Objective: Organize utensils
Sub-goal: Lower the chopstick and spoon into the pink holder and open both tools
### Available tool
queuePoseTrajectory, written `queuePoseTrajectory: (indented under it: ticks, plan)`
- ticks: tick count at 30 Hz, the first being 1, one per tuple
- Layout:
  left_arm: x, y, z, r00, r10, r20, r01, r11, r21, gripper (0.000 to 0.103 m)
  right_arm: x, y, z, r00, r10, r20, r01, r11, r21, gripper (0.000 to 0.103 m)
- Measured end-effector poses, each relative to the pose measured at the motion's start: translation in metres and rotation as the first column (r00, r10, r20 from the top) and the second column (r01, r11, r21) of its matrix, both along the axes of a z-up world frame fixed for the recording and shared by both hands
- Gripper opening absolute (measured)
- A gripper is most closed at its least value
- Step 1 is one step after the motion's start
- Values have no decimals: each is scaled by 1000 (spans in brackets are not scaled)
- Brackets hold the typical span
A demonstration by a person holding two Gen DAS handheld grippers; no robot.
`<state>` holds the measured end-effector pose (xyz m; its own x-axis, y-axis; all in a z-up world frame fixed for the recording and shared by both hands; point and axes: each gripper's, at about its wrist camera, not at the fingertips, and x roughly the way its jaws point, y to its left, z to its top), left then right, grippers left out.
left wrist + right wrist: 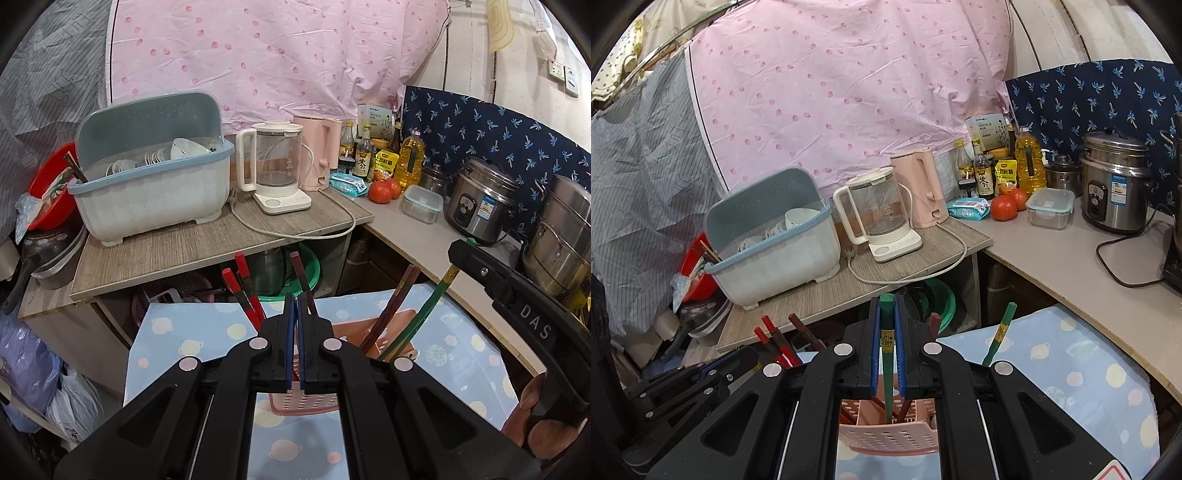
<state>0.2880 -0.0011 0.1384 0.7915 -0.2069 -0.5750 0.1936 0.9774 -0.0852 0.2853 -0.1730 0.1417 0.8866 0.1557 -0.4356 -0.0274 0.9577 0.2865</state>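
Chopstick [886, 354], green, sits clamped in my right gripper [886, 350], tip down inside the pink holder [886, 435] on the cloth. My left gripper [295, 343] is closed, empty. Step: insertion. Next I judge release, letting it drop among the others.

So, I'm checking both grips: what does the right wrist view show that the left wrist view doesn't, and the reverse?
Right wrist only: the right gripper shut on a green chopstick, its lower end in the pink utensil holder.
Left wrist only: the left gripper shut with nothing visible between its pads.
Both: the holder, red chopsticks, dish rack, glass kettle.
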Motion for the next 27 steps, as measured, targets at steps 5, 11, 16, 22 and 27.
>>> queuePoseTrajectory:
  ticks: [5,11,16,22,27]
  plan:
    - [-2,1,1,1000,0,3,0,1000,-8,1,0,2,-3,1000,4,-7,-4,1000,-4,7]
    - [-4,4,1,1000,4,6,-4,1000,-5,1,1,3,-4,1000,4,-11,-4,1000,-7,7]
    - [3,4,2,1000,16,-1,-16,1000,-2,1,2,4,-7,1000,4,-16,-4,1000,-6,7]
    - [13,1,1,1000,22,-6,-22,1000,-2,1,6,7,-11,1000,6,-23,-6,1000,-19,7]
    - [17,0,-7,999,42,-10,-42,999,7,14,5,1,-16,1000,-19,-25,19,1000,-1,18]
